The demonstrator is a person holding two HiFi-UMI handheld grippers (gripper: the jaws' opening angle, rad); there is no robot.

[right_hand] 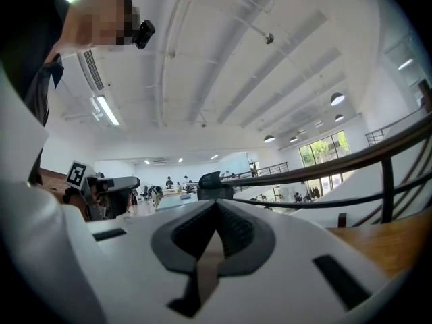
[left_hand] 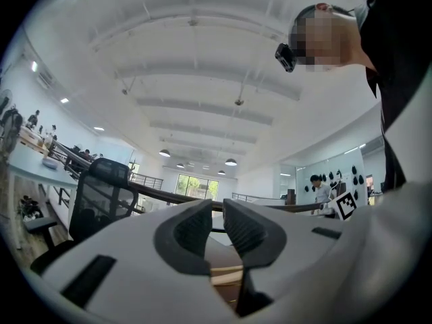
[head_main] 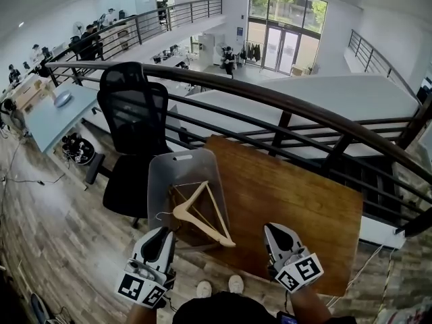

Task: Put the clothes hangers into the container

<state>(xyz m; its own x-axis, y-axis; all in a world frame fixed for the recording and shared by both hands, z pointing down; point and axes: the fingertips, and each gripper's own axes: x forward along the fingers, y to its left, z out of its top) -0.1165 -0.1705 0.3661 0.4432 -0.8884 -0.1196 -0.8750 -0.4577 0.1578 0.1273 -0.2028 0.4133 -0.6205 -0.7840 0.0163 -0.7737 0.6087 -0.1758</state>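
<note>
**A:** Since the light wooden hanger (head_main: 199,225) is in the container (head_main: 162,181), why does it sit at such a slant?

**B:** My guess is that it's too wide to lie flat. It rests across the top of the clear bin, with one arm tip reaching the near right corner at the rim. There's darker wood under it, so it's probably lying on others.

**A:** And the tools?

**B:** The left gripper (head_main: 167,232) is at the near left corner of the container, level, close to the hanger's wire hook. Its pads (left_hand: 192,231) are a narrow slit apart, and its own view shows only background through the slit. The right gripper (head_main: 270,228) is closed and empty over the bare table (head_main: 297,194), well apart from the bin. I'd say it's just being kept out of the way.

**A:** So the left one isn't pinching the hook?

**B:** I see nothing in the gap, but the hook is thin and small from the head view. How close it comes to the jaw tips is hard to judge.

**A:** What else is unclear?

**B:** How many hangers lie underneath. The cloudy wall blurs them into a few dark lines. The table's near edge is cut off behind the grippers and the person's head. No other hanger shows on the table, so the task looks close to done. Both gripper views look out over the railing (head_main: 283,106) and show almost nothing of the bin.
</note>
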